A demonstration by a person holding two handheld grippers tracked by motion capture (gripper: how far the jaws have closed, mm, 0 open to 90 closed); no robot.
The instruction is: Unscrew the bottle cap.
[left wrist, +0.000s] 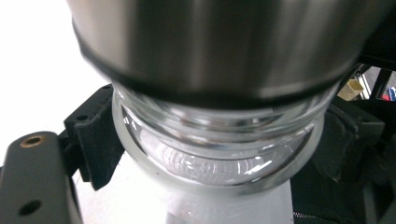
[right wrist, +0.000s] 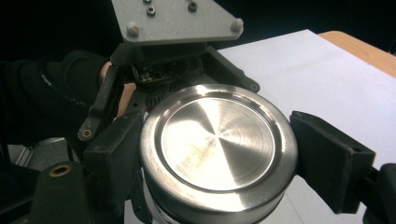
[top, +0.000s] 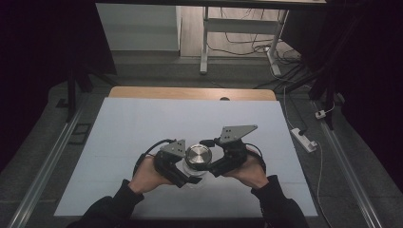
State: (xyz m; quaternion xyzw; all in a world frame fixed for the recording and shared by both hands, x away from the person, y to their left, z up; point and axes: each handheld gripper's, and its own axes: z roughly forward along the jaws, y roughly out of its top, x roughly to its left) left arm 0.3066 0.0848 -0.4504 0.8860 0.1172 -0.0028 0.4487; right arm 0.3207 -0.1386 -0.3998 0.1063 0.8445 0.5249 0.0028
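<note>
The person's forearms are coming in from the near edge, both sleeves dark, and the two hands are meeting over the near middle of the tabletop (top: 142,118). The left hand-held gripper (top: 187,178) is reaching in low from the left with its jaws angled toward the centre, and they are clamping the clear glass jar (left wrist: 215,158) just under its cap, one pad pressing on each side of the glass. The right hand-held gripper (top: 209,167) is coming in from the right, its grey three-cornered plate tilting up and away, and its jaws are closing on the round steel lid (right wrist: 217,144), one pad against each side of the rim. The jar is standing upright between the two hand-held grippers, resting on the white sheet that is covering the tabletop. Beyond the grippers a strip of bare wood is showing at the far edge. Farther off, grey floor, the white legs of another desk (top: 205,42) and loose cables are lying in dim light, with a white power strip (top: 304,139) to the right.
</note>
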